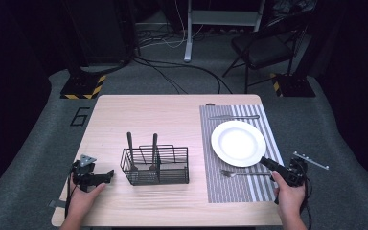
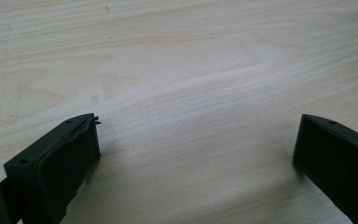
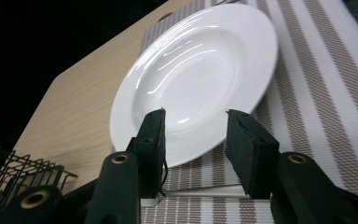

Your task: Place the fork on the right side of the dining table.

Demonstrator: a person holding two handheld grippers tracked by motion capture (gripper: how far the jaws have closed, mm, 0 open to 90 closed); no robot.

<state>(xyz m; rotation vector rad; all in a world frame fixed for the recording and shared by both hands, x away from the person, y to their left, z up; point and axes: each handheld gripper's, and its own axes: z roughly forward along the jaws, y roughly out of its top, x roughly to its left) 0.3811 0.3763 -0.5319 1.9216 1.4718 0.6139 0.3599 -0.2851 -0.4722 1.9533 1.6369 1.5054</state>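
Worktop (image 1: 172, 115): pale wood grain, rectangular, cut corners, standing on grey floor.

Placemat (image 1: 220, 187): grey-and-white striped, laid along the worktop's right side.

Plate (image 1: 238, 143): white, round, deep rim, resting on the placemat, toward its far half.

Fork (image 1: 242, 173): metal, lying on the placemat just in front of the plate, tines toward the left.

Knife (image 1: 234, 117): metal, lying across the placemat's far end, beyond the plate.

Wire basket (image 1: 155, 166): black, two compartments, near the worktop's middle front; two dark-handled utensils (image 1: 130, 143) stand upright inside.

Left claw (image 1: 103, 176): held by the left hand (image 1: 84, 194) at the worktop's front-left corner, left of the basket and apart from it. In the left gripper view its jaws stand wide apart over bare wood, holding nothing.

Right claw (image 3: 195, 133): held by the right hand (image 1: 287, 194) at the placemat's front-right edge, aimed at the plate. Jaws parted, empty, their tips at the plate's near rim; whether they touch it cannot be told.
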